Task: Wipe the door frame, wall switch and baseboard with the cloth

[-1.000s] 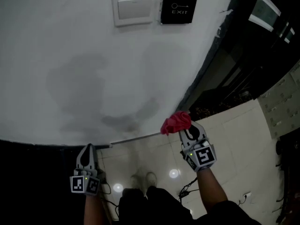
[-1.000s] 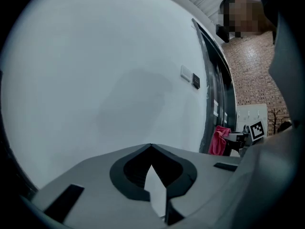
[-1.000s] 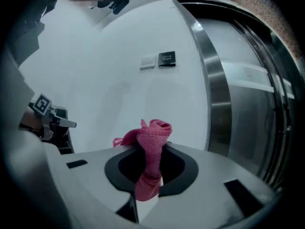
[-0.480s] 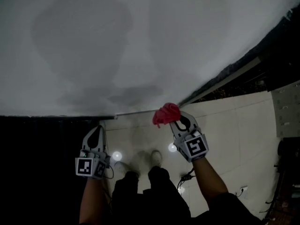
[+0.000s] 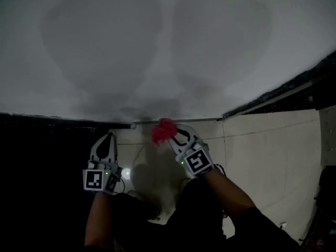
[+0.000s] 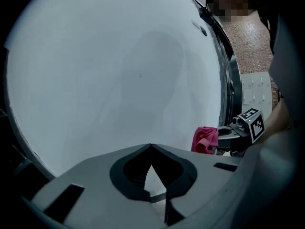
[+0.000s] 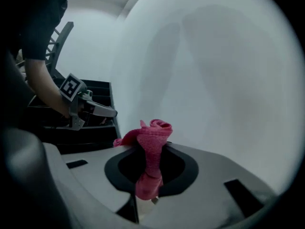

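The red cloth [image 5: 164,130] is bunched at the foot of the wall [image 5: 157,46], right by the thin baseboard [image 5: 202,119] strip where wall meets tiled floor [image 5: 262,151]; whether it touches the strip cannot be told. The right tool [image 5: 174,134] has its jaws clamped on the cloth, a crumpled wad poking out past the tips. The left tool [image 5: 106,139] hangs nearby to the left, jaws closed together with nothing between them, pointing toward the wall's dark lower edge.
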Available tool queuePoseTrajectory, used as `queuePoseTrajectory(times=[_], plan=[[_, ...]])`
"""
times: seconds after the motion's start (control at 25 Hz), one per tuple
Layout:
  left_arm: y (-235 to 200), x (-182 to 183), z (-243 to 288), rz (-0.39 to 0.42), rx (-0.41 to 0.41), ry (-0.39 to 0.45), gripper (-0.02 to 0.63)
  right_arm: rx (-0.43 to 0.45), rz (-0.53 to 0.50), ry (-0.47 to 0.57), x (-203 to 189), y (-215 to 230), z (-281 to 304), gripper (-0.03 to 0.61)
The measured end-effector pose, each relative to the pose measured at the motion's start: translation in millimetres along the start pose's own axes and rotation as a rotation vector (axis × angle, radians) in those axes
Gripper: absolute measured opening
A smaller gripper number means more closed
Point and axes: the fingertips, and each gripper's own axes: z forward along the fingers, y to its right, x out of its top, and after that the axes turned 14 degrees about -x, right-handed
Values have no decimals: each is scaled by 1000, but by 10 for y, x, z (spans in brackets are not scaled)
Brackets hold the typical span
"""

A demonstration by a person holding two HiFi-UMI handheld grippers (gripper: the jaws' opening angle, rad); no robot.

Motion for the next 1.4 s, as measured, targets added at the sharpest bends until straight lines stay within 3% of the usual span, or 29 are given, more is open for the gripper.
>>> queuePoseTrajectory(times=[0.12, 0.28, 0.48, 0.64, 0.76, 0.92, 1.08, 1.4], plan=[[-444, -830, 59, 32, -11, 35, -6, 136, -6, -3, -718, -511, 669, 54], [-699, -1397, 225, 44, -10, 37, -6, 233, -45, -13, -1301, -819, 1097, 54], [-953, -1913, 349, -117, 85, 49, -6, 195, -2, -69, -1923, -1107, 1533, 54], [-1063, -2549, 183, -280, 177, -31, -6, 196, -47, -144, -2430, -1439, 1794, 54], [-1091, -2617, 74, -332, 151, -49, -6, 176, -78, -184, -2757, -1646, 2034, 54], [-1209, -2518, -190, -435, 199, 31, -6, 133, -93, -218, -2988, -1830, 2315, 54], [-1209, -2459, -247, -369, 183, -10, -6, 62, -97, -231, -3038, -1774, 2561, 54], [-1134, -2434, -218, -376, 148, -19, -6, -54, -65, -310, -3319, -1485, 2665, 52]])
